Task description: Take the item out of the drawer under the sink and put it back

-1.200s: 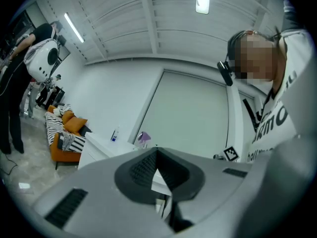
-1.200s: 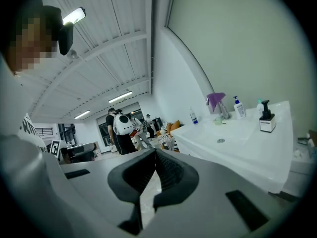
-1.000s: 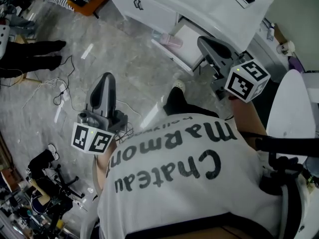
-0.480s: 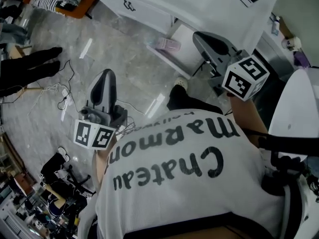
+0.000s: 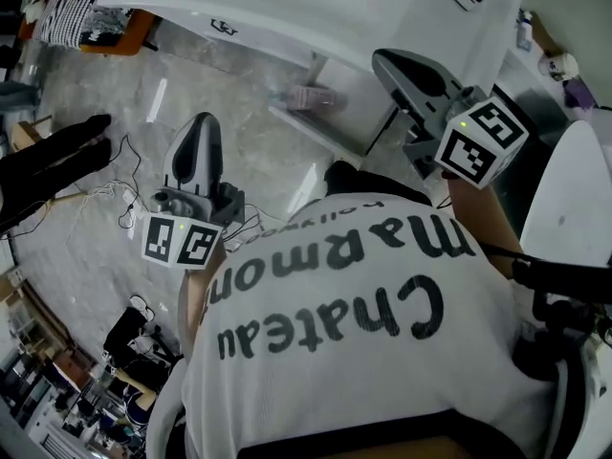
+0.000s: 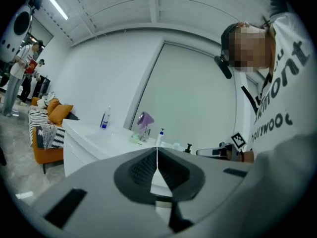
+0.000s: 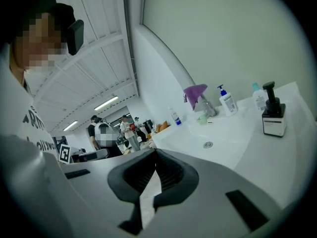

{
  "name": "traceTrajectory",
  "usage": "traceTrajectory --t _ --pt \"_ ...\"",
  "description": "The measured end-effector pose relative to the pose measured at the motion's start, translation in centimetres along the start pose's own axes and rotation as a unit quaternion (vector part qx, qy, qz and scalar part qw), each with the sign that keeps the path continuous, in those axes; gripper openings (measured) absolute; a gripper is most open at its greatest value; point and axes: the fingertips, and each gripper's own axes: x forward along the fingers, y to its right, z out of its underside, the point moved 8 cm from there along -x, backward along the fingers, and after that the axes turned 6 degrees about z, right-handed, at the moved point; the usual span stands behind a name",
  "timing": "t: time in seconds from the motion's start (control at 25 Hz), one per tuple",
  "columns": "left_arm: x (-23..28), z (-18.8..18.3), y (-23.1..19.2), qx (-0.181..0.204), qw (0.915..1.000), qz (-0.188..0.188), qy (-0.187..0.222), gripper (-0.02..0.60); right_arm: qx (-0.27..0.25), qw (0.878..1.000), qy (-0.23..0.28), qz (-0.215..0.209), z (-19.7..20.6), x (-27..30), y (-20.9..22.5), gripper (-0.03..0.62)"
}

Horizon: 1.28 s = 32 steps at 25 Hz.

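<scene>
- At the far left, a person's dark shoes (image 5: 53, 156) are standing on the marble floor (image 5: 239, 151), with an orange sofa (image 5: 124, 27) showing in the top corner.
- The left claw (image 5: 195, 127) is hovering over the floor, well apart from the cabinet. Its jaws are pressing tight together with nothing between them.
- In the left gripper view, that claw is pointing toward the white worktop (image 6: 89, 133), where a blue bottle (image 6: 104, 118) is standing.
- In the middle, the drawer (image 5: 320, 134) under the sink is standing open. A pale pink item (image 5: 308, 97), blurred, is lying at its front left corner, apart from both claws.
- The right claw (image 5: 384, 63) is hanging just beside the open drawer, to its right. Its jaws are closing on nothing, tips meeting.
- In the right gripper view, the sink basin (image 7: 208, 144) is lying ahead, a purple cloth (image 7: 196, 93) is draping the tap, and a black pump dispenser (image 7: 272, 118) is standing at the right end.
</scene>
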Motion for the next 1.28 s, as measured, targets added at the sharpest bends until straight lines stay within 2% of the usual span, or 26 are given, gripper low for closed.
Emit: traceTrajectory --t 0.28,0.48,0.64,0.72,0.76,0.84,0.88,0.96,1.12,1.28 --pt "1.8 -0.5 -1.8 0.013 0.9987 0.043 -0.024 0.009 0.013 0.999 0.023 0.038 -0.6 -0.7 -0.2 0.011" --pt "4.8 0.0 -5.5 0.024 0.9918 0.112 -0.057 0.011 0.023 0.992 0.048 0.115 -0.3 -0.9 -0.7 0.012" --pt "7.3 0.6 -6.1 0.059 0.9825 0.159 -0.078 0.011 0.028 0.982 0.069 0.174 0.0 -2.8 -0.7 0.012" --pt "8.2 0.2 -7.6 0.071 0.9734 0.200 -0.087 0.014 0.045 0.968 0.097 0.226 0.2 -3.2 -2.1 0.011" --pt "8.4 -0.2 -8.8 0.073 0.9667 0.227 -0.092 0.031 0.054 0.959 0.116 0.253 0.4 -3.1 -3.5 0.011" --pt "8.2 -0.8 -11.7 0.071 0.9529 0.276 -0.103 0.105 0.061 0.939 0.152 0.301 0.8 -2.4 -7.3 0.011" --pt "7.9 -1.0 -13.0 0.069 0.9471 0.294 -0.109 0.112 0.059 0.931 0.165 0.321 1.1 -1.9 -9.1 0.011" --pt "7.5 -0.9 -14.7 0.068 0.9373 0.320 -0.121 0.120 0.058 0.919 0.178 0.347 2.2 -1.1 -12.0 0.011" --pt "8.4 1.6 -15.1 0.069 0.9177 0.362 -0.149 0.135 0.061 0.904 0.184 0.381 4.8 -0.5 -14.4 0.011" --pt "7.9 4.7 -17.1 0.084 0.8904 0.410 -0.179 0.161 0.095 0.883 0.178 0.425 8.9 1.3 -19.0 0.011"
